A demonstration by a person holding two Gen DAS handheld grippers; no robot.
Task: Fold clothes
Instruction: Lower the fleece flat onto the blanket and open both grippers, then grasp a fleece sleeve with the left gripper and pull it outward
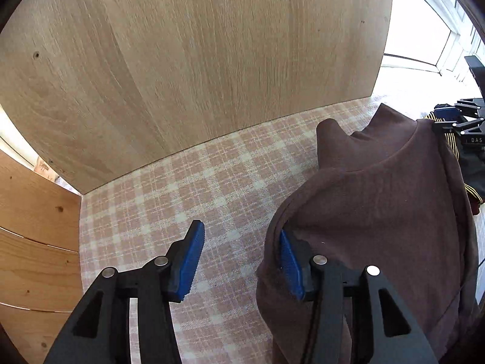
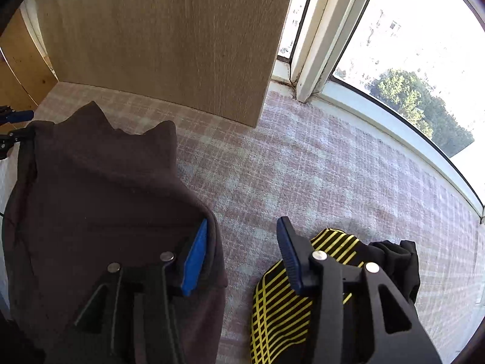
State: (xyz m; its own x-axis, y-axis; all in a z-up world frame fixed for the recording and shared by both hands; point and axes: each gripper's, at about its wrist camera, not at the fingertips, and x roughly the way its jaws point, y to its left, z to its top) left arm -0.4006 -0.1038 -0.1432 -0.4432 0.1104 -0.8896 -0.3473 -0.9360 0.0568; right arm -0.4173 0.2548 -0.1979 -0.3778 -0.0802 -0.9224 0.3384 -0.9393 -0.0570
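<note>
Right, we've both grippers spread wide and gripping nothing: left gripper (image 1: 241,261) and right gripper (image 2: 242,254) flank the brown sweater (image 1: 379,212), which drapes over their inner fingers above the checked cloth (image 1: 182,188). It looks soft, floppy and light, so we'd pinch its side hems; a black-and-yellow garment (image 2: 285,297) lies beside it, the wooden panel (image 1: 197,54) beyond.

A pink-and-cream plaid cloth (image 1: 188,200) covers the surface. A tall light-oak panel (image 1: 197,54) stands upright on its far side, with knotty pine boards (image 1: 33,242) to the left. To the right, a white-framed window (image 2: 327,30) runs along the surface's edge, bright with daylight; green treetops (image 2: 421,103) and pale buildings show outside.
</note>
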